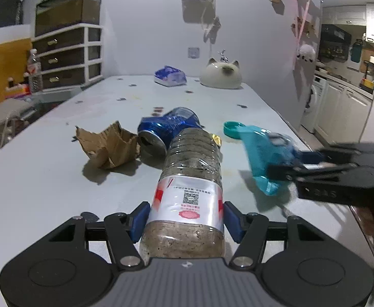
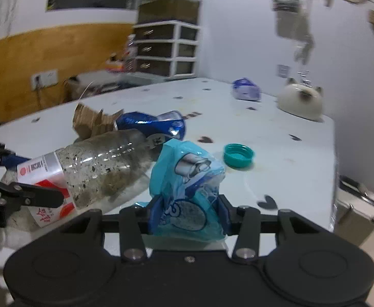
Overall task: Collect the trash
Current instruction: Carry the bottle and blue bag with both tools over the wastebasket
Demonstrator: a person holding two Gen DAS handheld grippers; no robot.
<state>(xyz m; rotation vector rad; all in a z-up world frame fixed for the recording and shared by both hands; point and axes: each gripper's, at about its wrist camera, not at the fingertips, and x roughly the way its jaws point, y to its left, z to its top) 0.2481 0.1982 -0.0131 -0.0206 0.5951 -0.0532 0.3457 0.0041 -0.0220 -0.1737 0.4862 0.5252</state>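
So the pale grey worktop point(image 1: 59, 168) has black heart stickers dotted over it, and all the trash sits in a bunch just ahead of both tools. Biggest piece is the clear plastic bottle point(image 1: 192, 179), grimy with speckled dirt inside, and the left tool point(image 1: 185, 221) is clamped on it around the white and red label; there's a QR code and some red characters on it, but too small for me to read. Just beyond the bottle's far end lies a crushed blue can point(image 1: 169, 128), no brand I can make out, and left of that a torn bit of brown cardboard point(image 1: 107, 145). The right tool point(image 2: 189, 213) has its blue pads squeezed on a crumpled teal plastic wrapper point(image 2: 187, 192), white lettering on it but it's too scrunched to read. The wrapper sits right beside the bottle, to that tool's left. Smallest thing is a teal bottle cap point(image 2: 238, 156), open side up on the worktop ahead and a little right of the right tool, not touching anything.
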